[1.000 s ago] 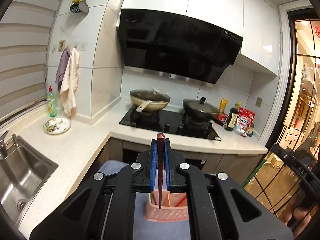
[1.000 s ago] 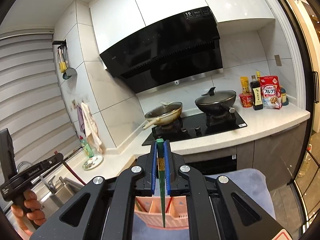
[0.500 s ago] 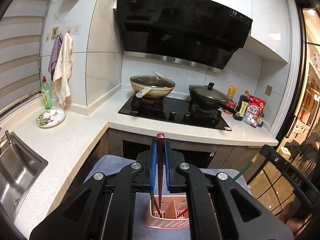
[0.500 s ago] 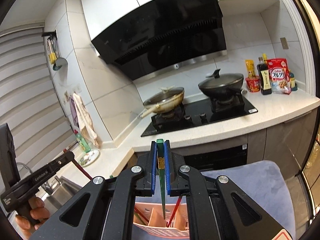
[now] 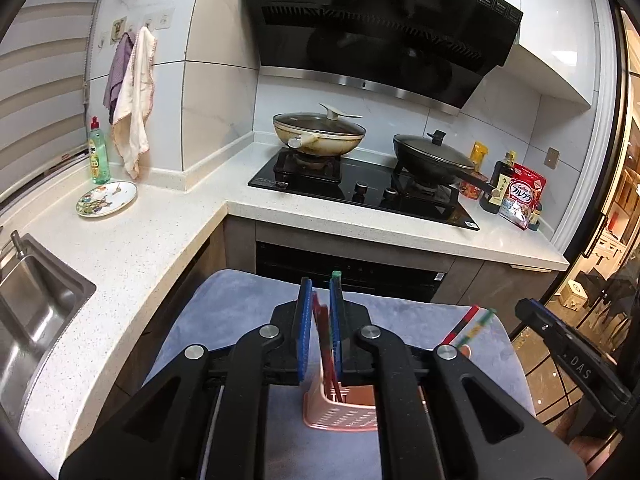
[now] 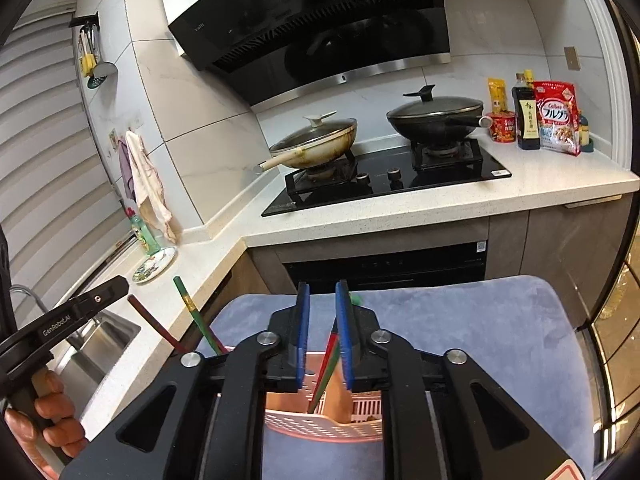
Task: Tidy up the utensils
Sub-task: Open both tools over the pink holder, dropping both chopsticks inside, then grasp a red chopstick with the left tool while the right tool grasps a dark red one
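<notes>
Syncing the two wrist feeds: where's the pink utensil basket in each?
Left wrist: pink utensil basket at bottom centre, below the tongs, on the purple cloth.
Right wrist: basket at bottom centre, behind the tongs, on the same cloth.
Shared landmark: black gas hob.

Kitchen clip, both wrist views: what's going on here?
A person is dropping chopsticks into a pink holder on a blue cloth. The left hand-held gripper has a dark red chopstick loose between its opening jaws, tip in the holder. The right hand-held gripper is opening too, its green chopstick leaning free into the holder.
</notes>
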The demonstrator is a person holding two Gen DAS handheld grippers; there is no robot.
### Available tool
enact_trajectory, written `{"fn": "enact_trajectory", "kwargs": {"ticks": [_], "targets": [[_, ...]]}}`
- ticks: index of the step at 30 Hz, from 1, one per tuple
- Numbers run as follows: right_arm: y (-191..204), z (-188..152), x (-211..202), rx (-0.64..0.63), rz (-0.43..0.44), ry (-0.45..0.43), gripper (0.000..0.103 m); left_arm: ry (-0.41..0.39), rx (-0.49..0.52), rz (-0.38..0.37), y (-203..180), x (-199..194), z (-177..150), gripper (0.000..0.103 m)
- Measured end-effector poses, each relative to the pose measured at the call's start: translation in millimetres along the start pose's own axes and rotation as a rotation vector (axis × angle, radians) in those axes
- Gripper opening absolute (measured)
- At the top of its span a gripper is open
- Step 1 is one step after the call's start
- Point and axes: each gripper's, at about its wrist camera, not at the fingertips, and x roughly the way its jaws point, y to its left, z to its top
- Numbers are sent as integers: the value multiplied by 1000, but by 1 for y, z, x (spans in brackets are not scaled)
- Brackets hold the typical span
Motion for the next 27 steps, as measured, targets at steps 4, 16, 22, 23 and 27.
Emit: {"fn": "enact_trajectory", "kwargs": {"ticks": [4,16,22,23,27], "targets": [[1,6,-22,4,7,-27,24,-19,10,21,-3,-18,0,36],[12,-30,-116,-46,24,-53,52,-79,116,102,-27,-100,-40,70],[8,-103,-148,-83,-2,43,54,-21,123,120,-23,-122,-92,72],[7,-114,-151,-93,-7,58,54,-4,127,127,-21,-124,-105,72],[9,-162,-163,-143,-39,119,54,53,112,130,-14,-131,-147,72]]}}
